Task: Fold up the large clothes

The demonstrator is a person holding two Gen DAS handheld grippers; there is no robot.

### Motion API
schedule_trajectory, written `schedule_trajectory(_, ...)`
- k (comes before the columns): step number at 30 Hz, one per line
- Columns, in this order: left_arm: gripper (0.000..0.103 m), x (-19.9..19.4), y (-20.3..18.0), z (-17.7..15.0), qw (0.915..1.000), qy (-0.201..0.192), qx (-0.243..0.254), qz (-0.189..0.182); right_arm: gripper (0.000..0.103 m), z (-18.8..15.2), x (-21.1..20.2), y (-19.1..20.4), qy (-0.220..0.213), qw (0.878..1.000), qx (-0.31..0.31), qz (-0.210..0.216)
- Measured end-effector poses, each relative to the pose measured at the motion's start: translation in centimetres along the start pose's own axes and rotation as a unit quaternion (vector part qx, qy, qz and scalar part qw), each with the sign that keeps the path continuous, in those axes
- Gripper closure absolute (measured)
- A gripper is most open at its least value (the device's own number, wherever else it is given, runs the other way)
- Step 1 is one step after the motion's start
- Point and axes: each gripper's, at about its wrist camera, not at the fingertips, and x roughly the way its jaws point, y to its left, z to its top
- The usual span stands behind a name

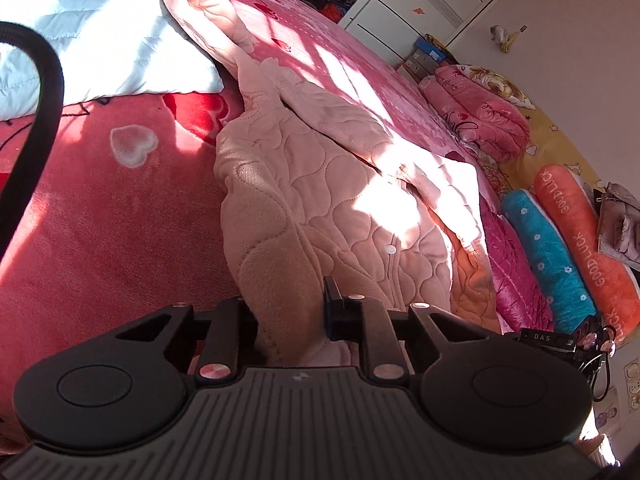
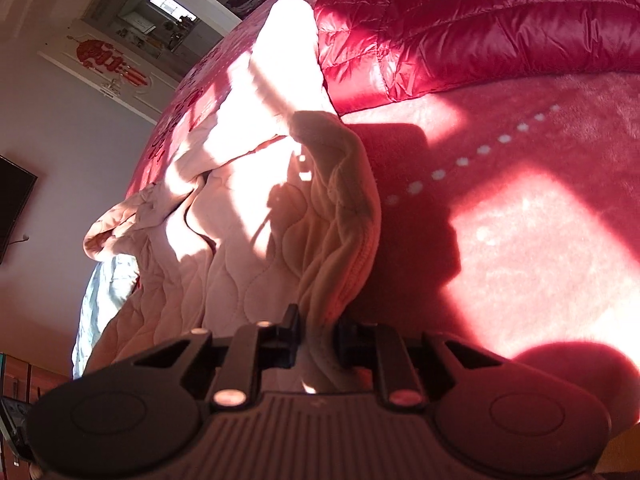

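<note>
On the left of the left wrist view, a pale blue puffy jacket [image 1: 92,40] lies flat on the red blanket [image 1: 100,208], which has hearts on it. A black cable [image 1: 36,112] curves down the left edge.

Next comes the pink quilted robe [image 1: 320,200]. It lies on the blanket as a long, crumpled strip. Its long way runs from the tongs at the bottom up and away to the top left, where one sleeve [image 1: 208,12] points to the far side of the bed. Sun makes bright patches on it.

The left gripper [image 1: 290,316] is at the near end of the robe. Its jaws are narrow and pinch a thick fold of the pink cloth between them.

To the right of the robe, folded pink bedding [image 1: 480,116] is near a blue roll pillow [image 1: 548,260] and an orange roll pillow [image 1: 592,248] that says GOOD LUCK. White cupboards [image 1: 420,4] stand behind.

In the right wrist view, a wall is on the left. The same pink quilted robe [image 2: 240,232] runs from the bottom up to the top middle. The right gripper [image 2: 318,340] has narrow jaws too, and it pinches the edge of the robe. To the right is the red blanket [image 2: 520,220], and a shiny red puffy jacket [image 2: 480,20] lies at the top right, touching the far end of the robe.
</note>
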Motion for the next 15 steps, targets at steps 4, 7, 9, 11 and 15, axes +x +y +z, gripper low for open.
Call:
schedule_trajectory(4,0.089,-2.9,-1.6,-2.0,0.9997,0.014,0.018,-0.009,0.091,0.0,-2.7,1.9,-0.042,0.998,-0.013,0.033)
schedule_trajectory(7,0.091,-5.0,-2.5,-3.3,0.9991,0.013,0.037,-0.017,0.092,-0.1,-5.0,3.0,-0.066,0.996,-0.026,0.048)
schedule_trajectory(9,0.092,-6.1,-3.0,-4.1,0.9987,0.015,0.044,-0.022,0.093,-0.1,-6.7,3.0,-0.081,0.995,-0.021,0.053)
schedule_trajectory(11,0.092,-6.4,-3.8,-5.0,0.998,0.024,0.057,-0.016,0.095,-0.2,-7.9,2.5,-0.091,0.994,-0.012,0.052)
schedule_trajectory(15,0.092,-6.2,-5.0,-6.8,0.9957,0.048,0.079,-0.007,0.095,-0.5,-8.6,1.5,-0.094,0.995,-0.01,0.015)
